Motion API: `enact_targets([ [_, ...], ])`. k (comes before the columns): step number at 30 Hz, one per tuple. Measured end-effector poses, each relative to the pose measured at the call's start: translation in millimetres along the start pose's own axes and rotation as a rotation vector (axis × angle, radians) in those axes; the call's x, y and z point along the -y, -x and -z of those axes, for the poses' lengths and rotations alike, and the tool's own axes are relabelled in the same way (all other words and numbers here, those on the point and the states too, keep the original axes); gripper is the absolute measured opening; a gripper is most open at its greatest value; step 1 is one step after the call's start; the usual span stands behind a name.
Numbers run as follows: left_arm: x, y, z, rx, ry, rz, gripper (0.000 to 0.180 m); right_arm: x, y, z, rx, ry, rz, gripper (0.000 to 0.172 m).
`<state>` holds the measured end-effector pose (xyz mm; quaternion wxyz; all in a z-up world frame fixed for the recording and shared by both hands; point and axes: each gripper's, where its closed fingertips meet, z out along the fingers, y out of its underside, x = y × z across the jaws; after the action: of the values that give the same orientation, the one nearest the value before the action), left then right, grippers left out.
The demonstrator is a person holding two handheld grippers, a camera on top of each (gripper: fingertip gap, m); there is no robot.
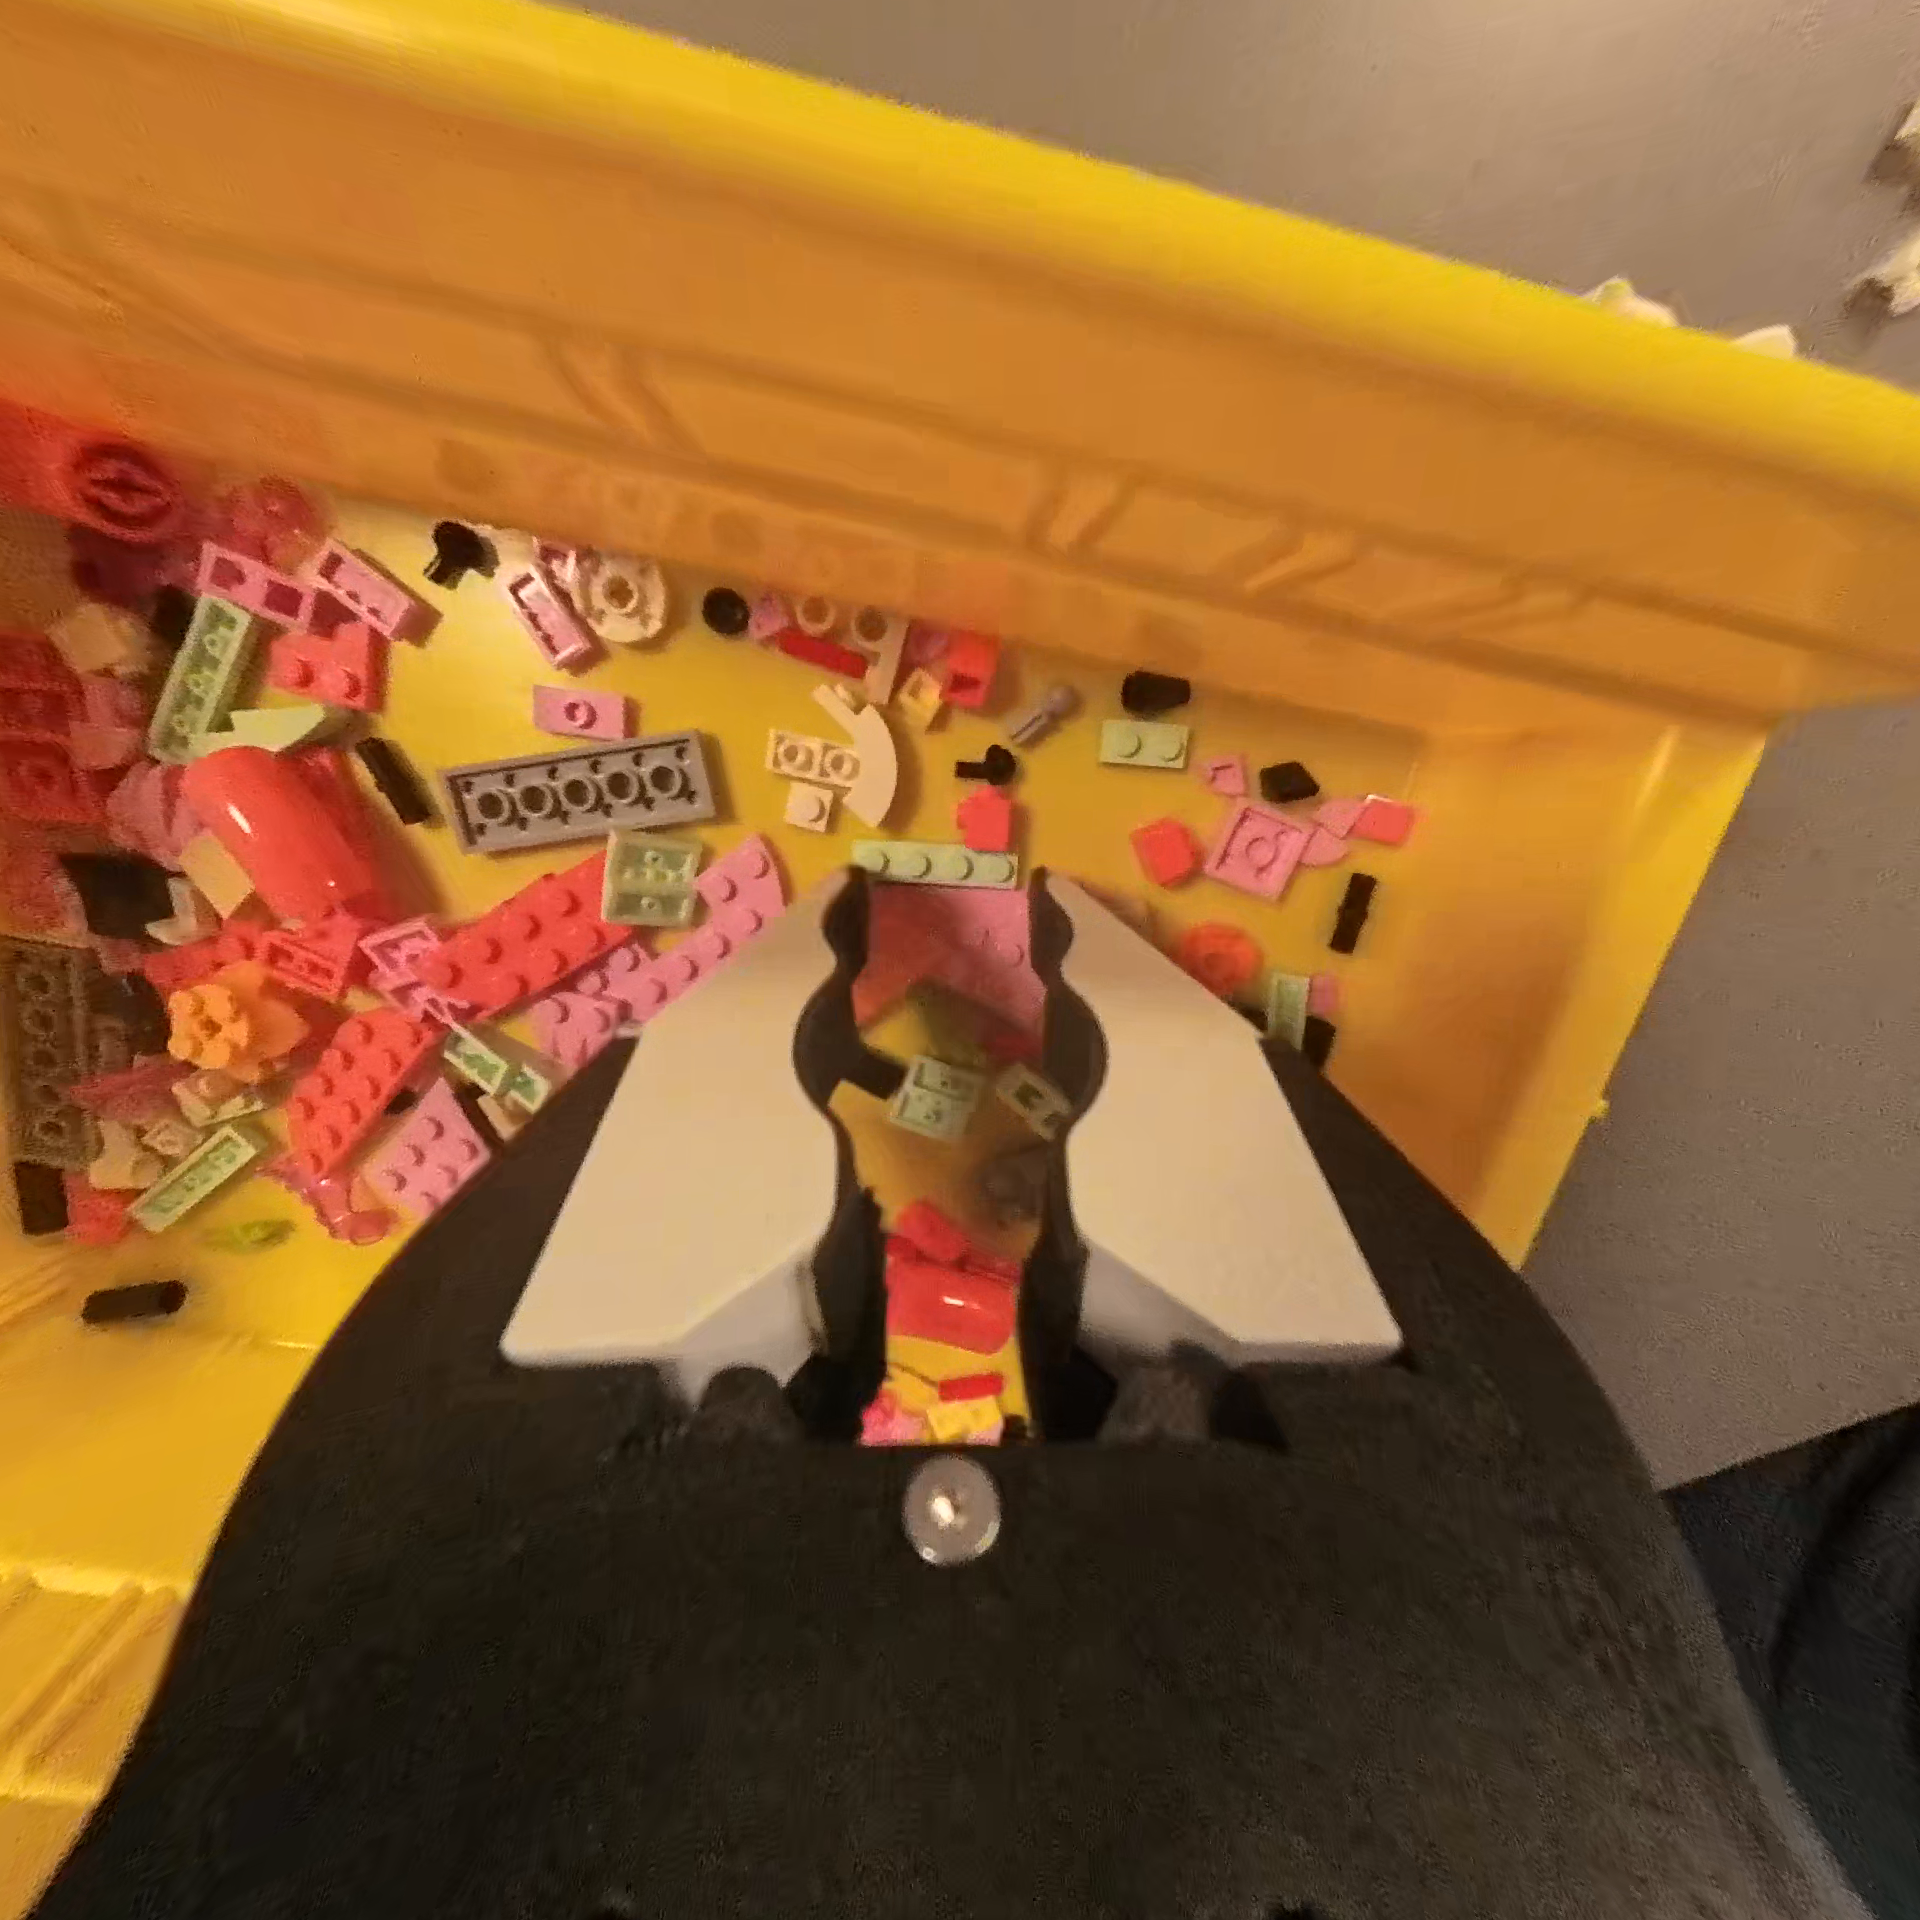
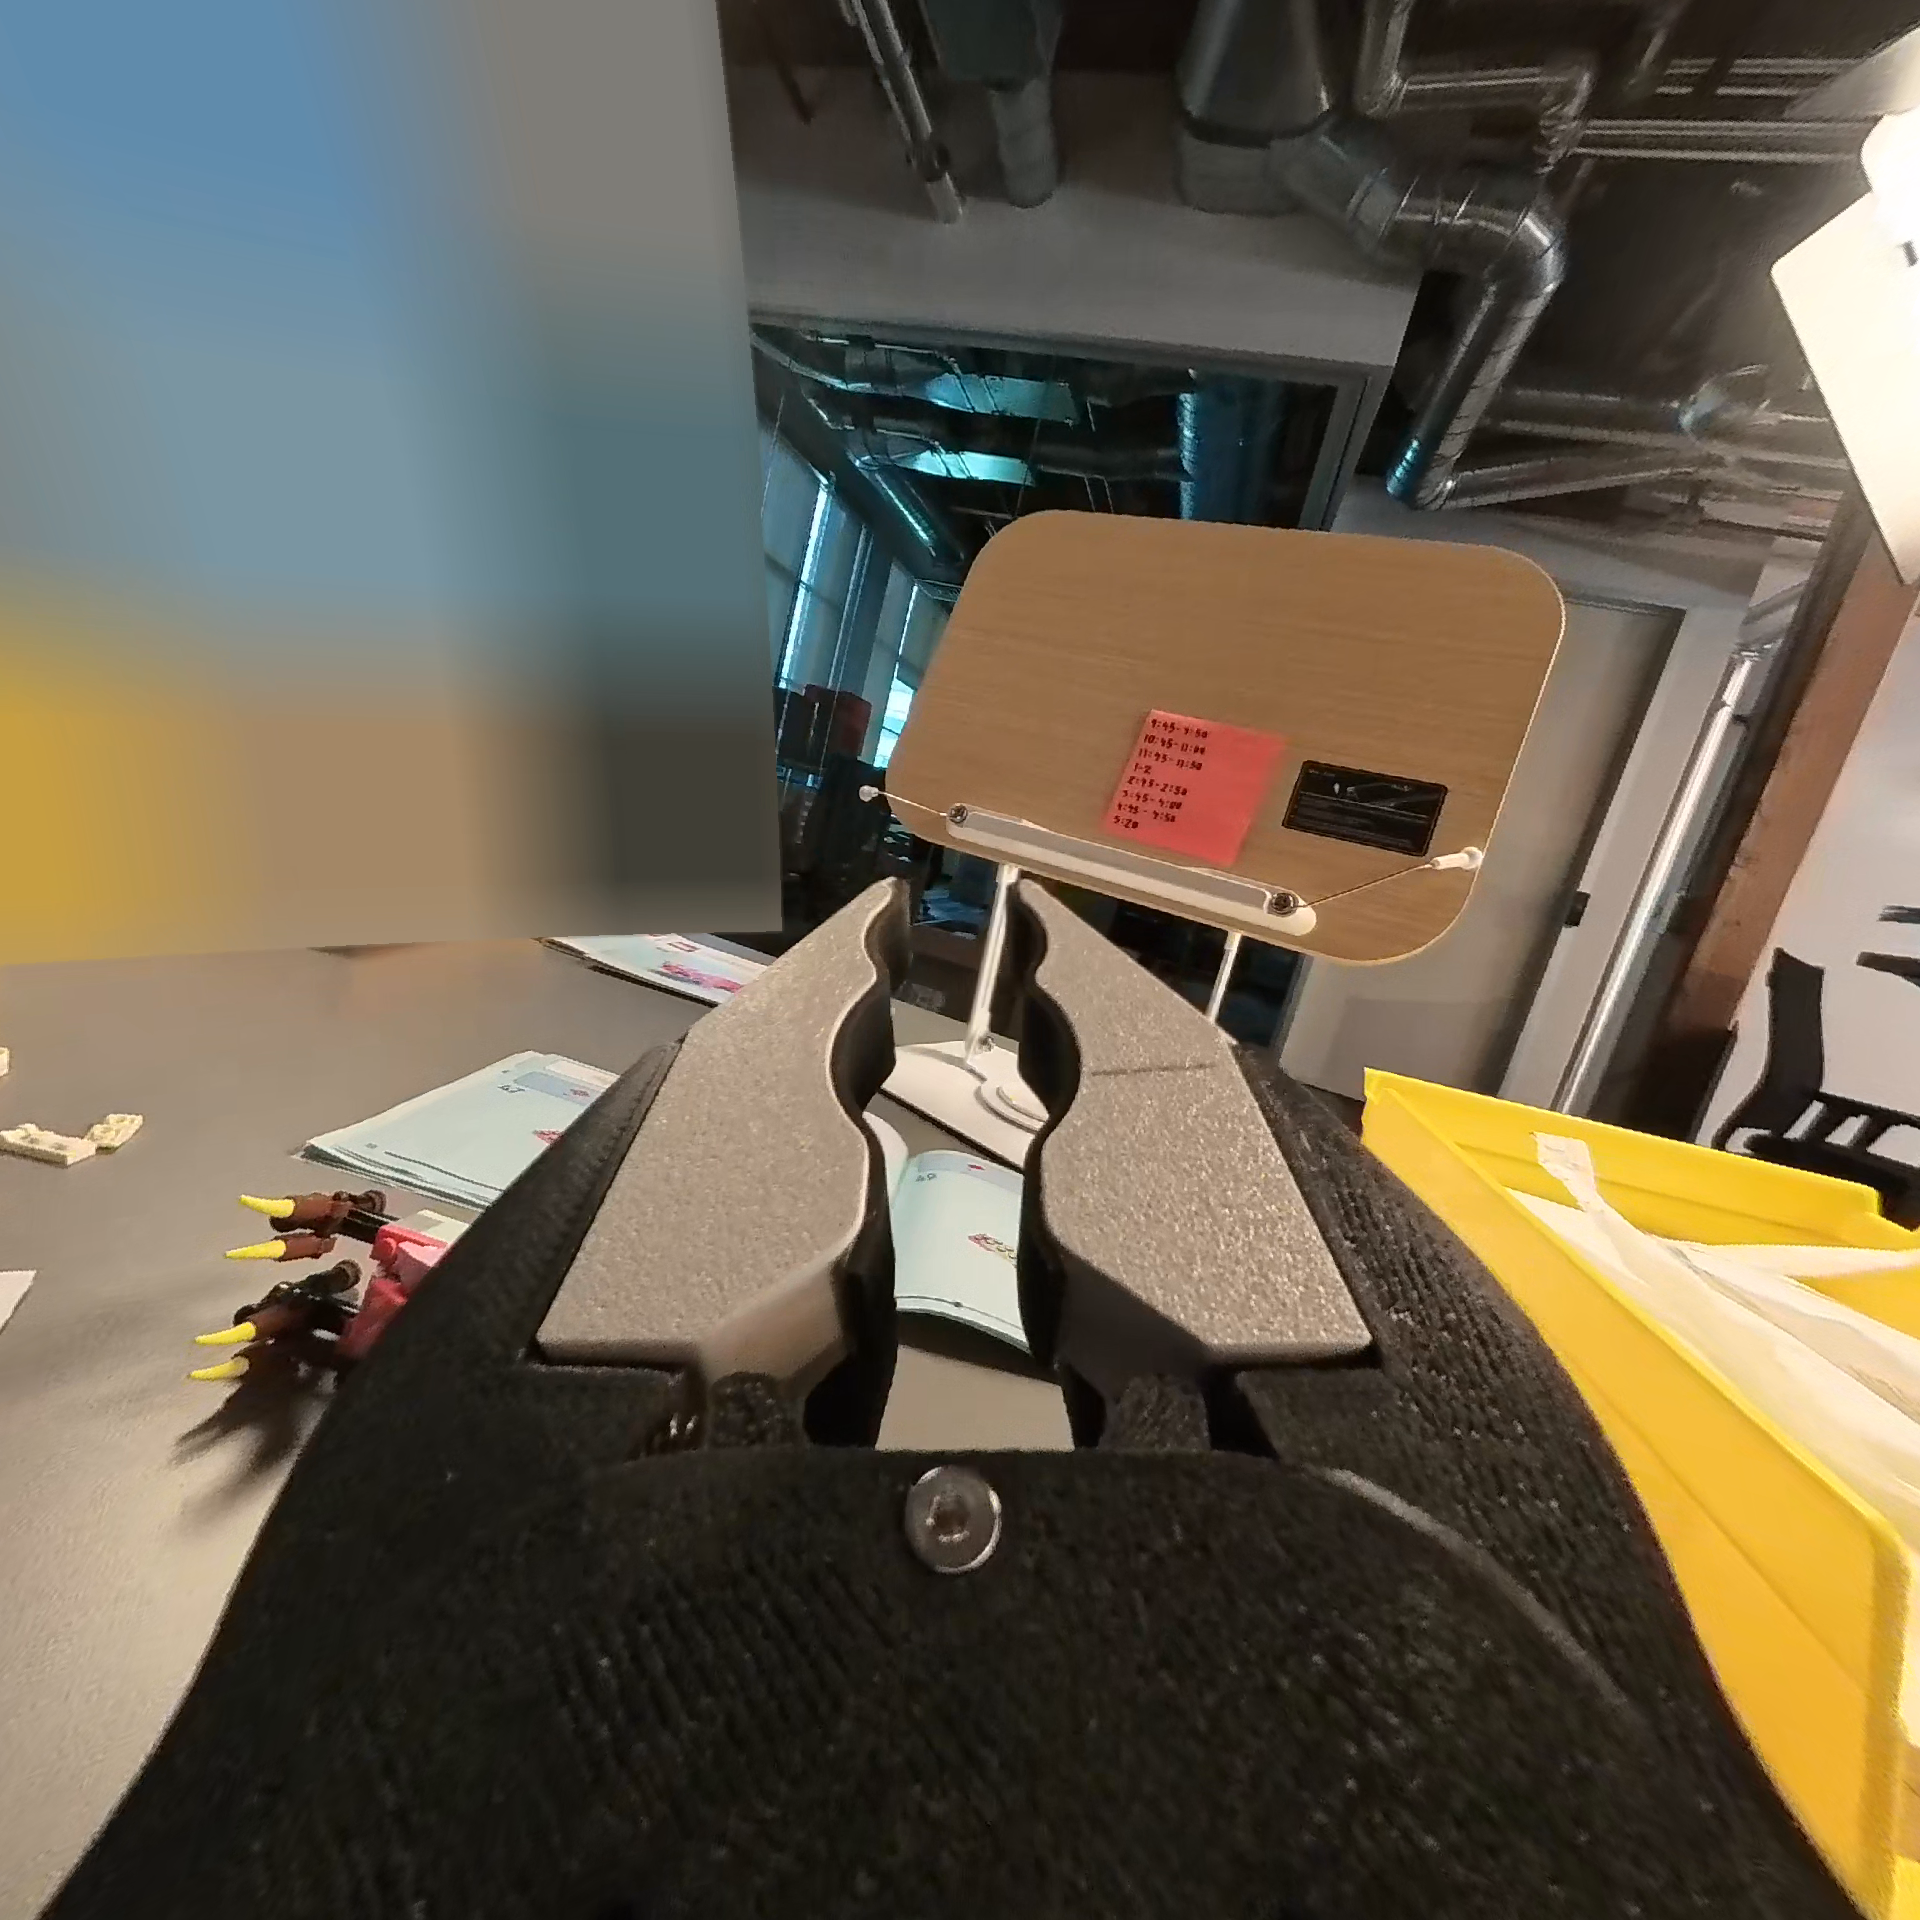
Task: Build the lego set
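One pale green plate (image 1: pixel 934 864) lying crosswise, touching left hand-held gripper (image 1: pixel 940 891) fingertips

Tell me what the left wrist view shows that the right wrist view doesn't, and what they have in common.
Only the left wrist view looks down into a yellow bin of loose toy bricks: a grey holed plate, a mint green strip just past the fingertips, and a pink plate between the left gripper's white fingers.

Only the right wrist view shows a grey table, instruction booklets, a wooden book stand bearing a pink note, and clawed brick parts.

Both show a gripper with parted fingers; the right gripper is bare. A yellow bin appears in each.
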<state>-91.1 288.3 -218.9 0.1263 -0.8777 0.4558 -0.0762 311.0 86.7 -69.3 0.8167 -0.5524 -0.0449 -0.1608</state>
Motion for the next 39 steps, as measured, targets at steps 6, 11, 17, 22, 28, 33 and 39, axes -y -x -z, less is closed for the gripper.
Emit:
enact_targets([
  [6, -1.8, 3.1, -2.2, 0.032, 0.015, -0.010, 0.031, 0.6, 3.7, -1.1, 0.021, -0.002, -0.006, 0.016],
  [11, -1.6, 1.7, -2.4, 0.028, 0.014, -0.022, 0.033, 5.6, 4.9, 0.2, 0.027, -0.018, -0.005, 0.015],
  [17, -26.7, -11.8, 5.8, -0.032, 0.117, -0.009, 0.038, 9.9, 2.9, 2.2, 0.025, -0.030, -0.003, 0.015],
  [22, -17.1, -4.6, 12.5, 0.036, 0.031, -0.044, 0.035, 11.6, 3.2, 2.2, 0.031, -0.035, -0.028, 0.015],
  [28, -3.6, -3.4, 2.9, -0.021, -0.030, -0.088, 0.031, 12.5, 6.7, 2.1, 0.044, -0.035, -0.017, 0.015],
  [33, -3.9, 1.6, -3.8, 0.005, -0.020, -0.094, 0.033, 13.2, 5.7, 2.6, 0.042, -0.037, -0.022, 0.015],
  [39, -2.0, -1.8, -5.4, 0.004, -0.027, -0.127, 0.030, 12.4, 8.0, 1.8, 0.052, -0.032, -0.027, 0.015],
])
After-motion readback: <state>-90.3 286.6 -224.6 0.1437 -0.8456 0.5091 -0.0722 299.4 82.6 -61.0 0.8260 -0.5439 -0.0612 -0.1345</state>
